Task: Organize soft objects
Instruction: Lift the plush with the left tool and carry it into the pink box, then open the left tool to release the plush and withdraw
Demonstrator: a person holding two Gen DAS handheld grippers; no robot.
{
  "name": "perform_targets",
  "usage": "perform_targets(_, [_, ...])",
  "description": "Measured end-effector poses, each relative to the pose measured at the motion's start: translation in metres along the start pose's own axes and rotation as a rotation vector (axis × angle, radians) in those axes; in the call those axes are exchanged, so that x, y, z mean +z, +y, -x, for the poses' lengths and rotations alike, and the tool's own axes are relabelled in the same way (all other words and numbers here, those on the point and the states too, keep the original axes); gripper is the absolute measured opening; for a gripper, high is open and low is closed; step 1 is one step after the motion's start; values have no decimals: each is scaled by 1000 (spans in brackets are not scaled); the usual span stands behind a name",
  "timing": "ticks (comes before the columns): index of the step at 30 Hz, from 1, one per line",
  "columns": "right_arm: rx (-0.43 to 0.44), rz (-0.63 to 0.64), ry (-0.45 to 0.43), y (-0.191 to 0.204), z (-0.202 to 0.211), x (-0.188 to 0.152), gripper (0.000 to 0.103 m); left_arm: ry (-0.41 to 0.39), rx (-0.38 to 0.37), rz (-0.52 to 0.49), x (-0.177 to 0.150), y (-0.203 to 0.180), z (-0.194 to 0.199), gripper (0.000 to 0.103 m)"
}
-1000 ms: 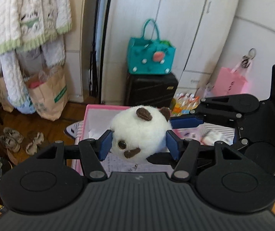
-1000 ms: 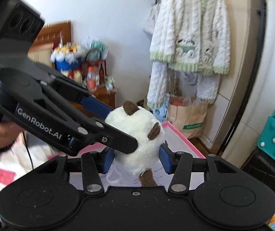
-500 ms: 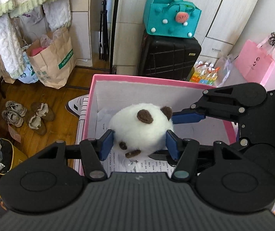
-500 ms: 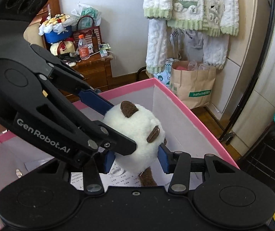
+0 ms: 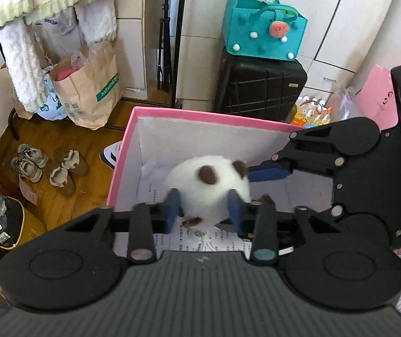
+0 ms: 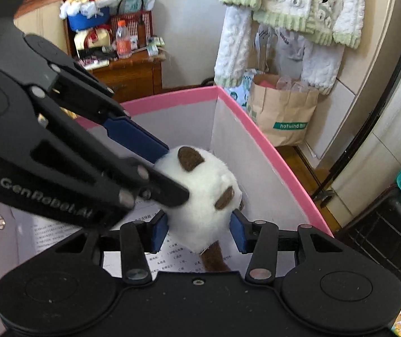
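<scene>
Two grippers on one round white plush toy with brown ears (image 5: pixel 209 185), held inside an open pink-rimmed cardboard box (image 5: pixel 172 115).

Left gripper (image 5: pixel 204 210) has squeezed its blue pads in tight on the toy's lower sides; right gripper (image 6: pixel 199 231) keeps its pads pressed on the same toy at a moderate width, a brown plush tail hanging between them. Beneath the toy, printed paper sheets (image 6: pixel 169 258) line the box floor. Beyond the fingertips stand a black hard-shell suitcase (image 5: pixel 259 84) carrying a teal felt handbag (image 5: pixel 262 32), and a brown paper shopping bag (image 5: pixel 88 87).
</scene>
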State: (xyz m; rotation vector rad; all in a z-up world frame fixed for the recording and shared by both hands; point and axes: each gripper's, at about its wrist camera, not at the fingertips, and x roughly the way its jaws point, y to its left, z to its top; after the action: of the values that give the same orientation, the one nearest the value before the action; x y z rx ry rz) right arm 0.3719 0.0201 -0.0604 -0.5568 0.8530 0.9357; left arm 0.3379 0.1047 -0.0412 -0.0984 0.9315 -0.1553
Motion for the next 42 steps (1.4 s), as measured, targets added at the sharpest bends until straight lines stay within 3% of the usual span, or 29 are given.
perform_targets(9, [22, -23, 95, 0, -15, 18, 50, -10, -2, 37, 2, 10, 3, 25])
perform_targets(12, [25, -15, 92, 3, -18, 25, 50, -29, 32, 29, 3, 10, 4, 25])
perform_targets(20, [-79, 14, 104, 6, -20, 28, 53, -55, 53, 61, 5, 19, 10, 25])
perform_targets(31, [-38, -127, -13, 13, 55, 7, 54, -40, 38, 17, -8, 8, 35, 26])
perform_targets(42, [-52, -153, -77, 50, 119, -12, 54, -38, 35, -33, -25, -11, 80, 31])
